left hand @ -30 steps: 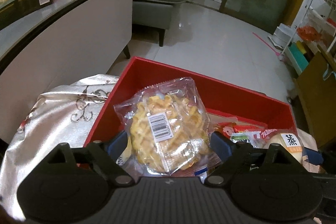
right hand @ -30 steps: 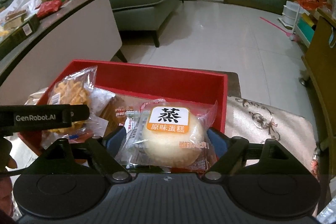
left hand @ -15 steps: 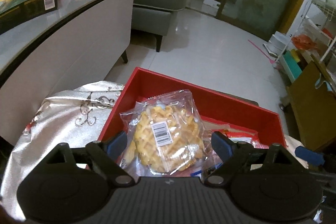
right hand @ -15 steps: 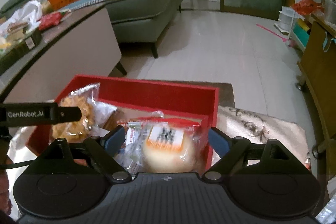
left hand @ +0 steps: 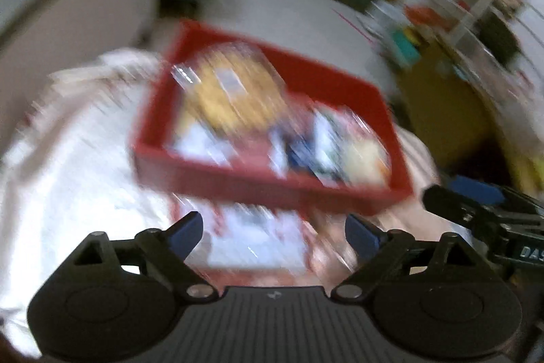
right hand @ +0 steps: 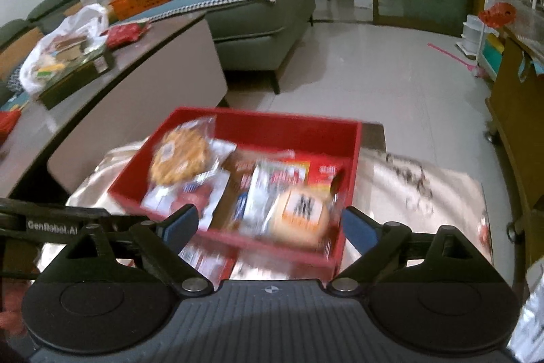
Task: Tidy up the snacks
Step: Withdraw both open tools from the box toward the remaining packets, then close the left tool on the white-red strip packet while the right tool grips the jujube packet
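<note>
The left gripper (left hand: 273,235) and the right gripper (right hand: 270,225) both stand released with nothing between their blue pads, their jaws having just been opening. They sit just short of the red box (right hand: 299,130), which rests on a silvery patterned cloth (right hand: 418,179). Inside it, the waffle packet (right hand: 180,157) lies at the left end and the steamed cake packet (right hand: 301,215) at the right front corner, among other wrapped snacks; the left view is heavily blurred.
</note>
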Action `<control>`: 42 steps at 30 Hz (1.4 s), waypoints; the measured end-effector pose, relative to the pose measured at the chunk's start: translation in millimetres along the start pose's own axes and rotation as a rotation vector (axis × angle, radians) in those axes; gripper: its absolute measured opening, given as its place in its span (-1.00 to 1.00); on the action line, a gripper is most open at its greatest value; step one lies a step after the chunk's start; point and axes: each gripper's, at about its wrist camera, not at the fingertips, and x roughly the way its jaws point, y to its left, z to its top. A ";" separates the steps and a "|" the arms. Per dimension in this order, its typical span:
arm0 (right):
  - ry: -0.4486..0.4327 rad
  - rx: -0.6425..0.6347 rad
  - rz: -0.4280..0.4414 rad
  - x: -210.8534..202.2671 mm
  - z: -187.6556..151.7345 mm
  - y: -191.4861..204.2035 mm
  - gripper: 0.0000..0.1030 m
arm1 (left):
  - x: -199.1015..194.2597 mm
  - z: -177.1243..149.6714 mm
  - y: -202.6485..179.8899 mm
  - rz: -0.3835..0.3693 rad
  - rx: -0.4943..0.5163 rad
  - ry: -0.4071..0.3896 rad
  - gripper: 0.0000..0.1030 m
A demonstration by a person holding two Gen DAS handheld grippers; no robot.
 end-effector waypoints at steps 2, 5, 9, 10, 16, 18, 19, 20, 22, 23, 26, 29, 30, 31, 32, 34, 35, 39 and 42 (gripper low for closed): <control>0.018 0.002 0.003 -6.0 -12.0 0.4 0.86 | 7.7 -5.1 -0.5 -0.004 0.044 0.025 0.66; 0.060 -0.004 0.002 -11.1 -31.0 2.3 0.87 | 18.5 -6.9 -3.2 0.023 0.128 0.045 0.66; 0.107 -0.024 0.002 -11.4 -50.4 -0.2 0.92 | 29.0 -0.8 -7.8 0.041 0.227 0.024 0.66; 0.115 -0.022 0.002 -9.9 -52.6 -2.2 0.92 | 32.3 0.7 -9.3 0.043 0.255 0.019 0.66; 0.159 -0.009 0.011 6.2 -56.2 -9.2 0.92 | 68.7 9.4 -6.8 0.028 0.306 0.096 0.71; 0.170 -0.012 0.017 10.7 -56.8 -8.1 0.92 | 71.1 4.9 -8.9 0.031 0.337 0.085 0.79; 0.176 -0.016 0.022 12.4 -57.1 -7.3 0.92 | 72.0 2.7 -9.8 0.033 0.351 0.088 0.80; 0.180 -0.019 0.026 12.9 -57.9 -6.2 0.92 | 71.4 -0.2 -9.8 0.032 0.366 0.088 0.80; 0.186 -0.021 0.034 13.1 -57.5 -5.8 0.92 | 67.5 -5.1 -7.4 0.014 0.356 0.097 0.81; 0.185 -0.019 0.036 12.1 -57.1 -6.2 0.92 | 64.5 -8.0 -5.9 0.001 0.334 0.103 0.81; 0.169 -0.007 0.045 4.5 -54.3 -7.2 0.93 | 50.9 -24.2 -2.1 -0.050 0.269 0.156 0.81; 0.147 0.000 0.057 -5.6 -51.8 -9.0 0.97 | 37.8 -46.8 -4.1 -0.026 0.250 0.192 0.81; 0.142 0.002 0.059 -8.1 -51.7 -9.8 1.00 | 32.9 -52.7 -6.1 -0.013 0.256 0.193 0.81; 0.142 0.007 0.060 -9.2 -51.9 -10.9 1.00 | 29.7 -54.7 -7.8 -0.011 0.255 0.186 0.81; 0.147 0.010 0.059 -8.8 -51.9 -12.3 1.00 | 27.1 -55.3 -9.8 -0.016 0.249 0.175 0.81; 0.157 0.015 0.048 -6.6 -52.9 -14.7 1.00 | 25.0 -53.5 -14.3 -0.019 0.236 0.157 0.81; 0.162 0.016 0.037 -4.2 -53.2 -15.9 1.00 | 27.7 -52.3 -18.2 -0.006 0.241 0.152 0.81; 0.194 0.038 0.000 9.1 -53.7 -27.6 1.00 | 52.6 -47.0 -39.8 0.094 0.299 0.146 0.81; 0.222 0.067 -0.026 22.8 -54.4 -40.5 1.00 | 67.4 -45.1 -47.6 0.157 0.356 0.159 0.81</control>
